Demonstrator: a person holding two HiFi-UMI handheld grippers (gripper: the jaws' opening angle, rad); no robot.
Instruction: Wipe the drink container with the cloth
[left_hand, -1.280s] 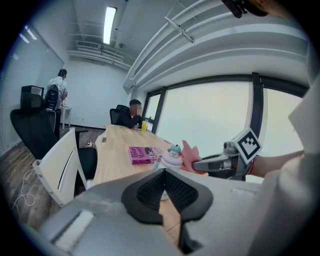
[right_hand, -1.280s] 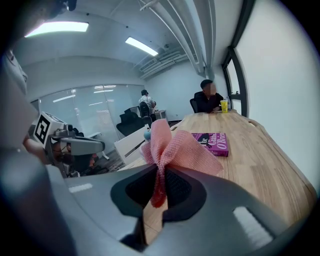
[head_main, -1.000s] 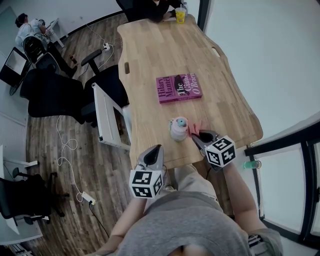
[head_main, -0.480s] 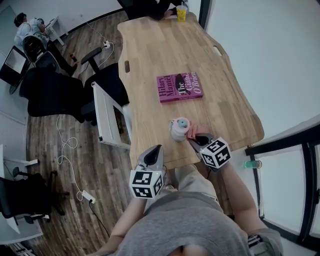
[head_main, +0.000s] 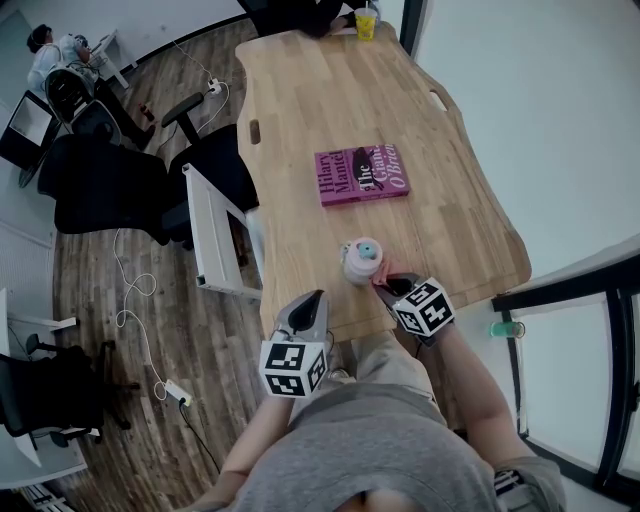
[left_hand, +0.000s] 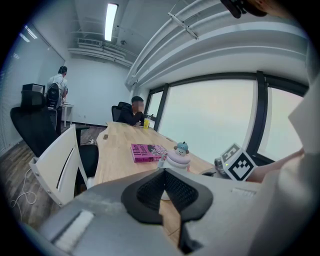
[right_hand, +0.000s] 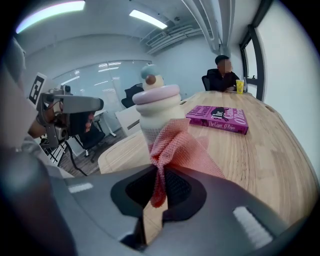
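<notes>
So the right claw (right_hand: 159, 192) is clamped on a bunched corner of the pink cloth (right_hand: 175, 145), and the cloth is pressed against the side of the bottle (right_hand: 156, 112). The bottle stands upright in the lower middle of the head view, close to the near edge of the table (head_main: 330, 90) and well apart from the pink book (head_main: 362, 173) further up.

Here's my worry: the left claw (head_main: 305, 312) is closed on nothing and hangs off the table edge, below and left of the bottle, so nothing is bracing it. The bottle looks tall and light with a chunky lid on top, so a sideways push from the cloth could tip it or skid it toward that edge. Also the claw only has a small pinch of cloth, so I'd guess a hard rub could drag it loose. Steadying the bottle first seems smart.
</notes>
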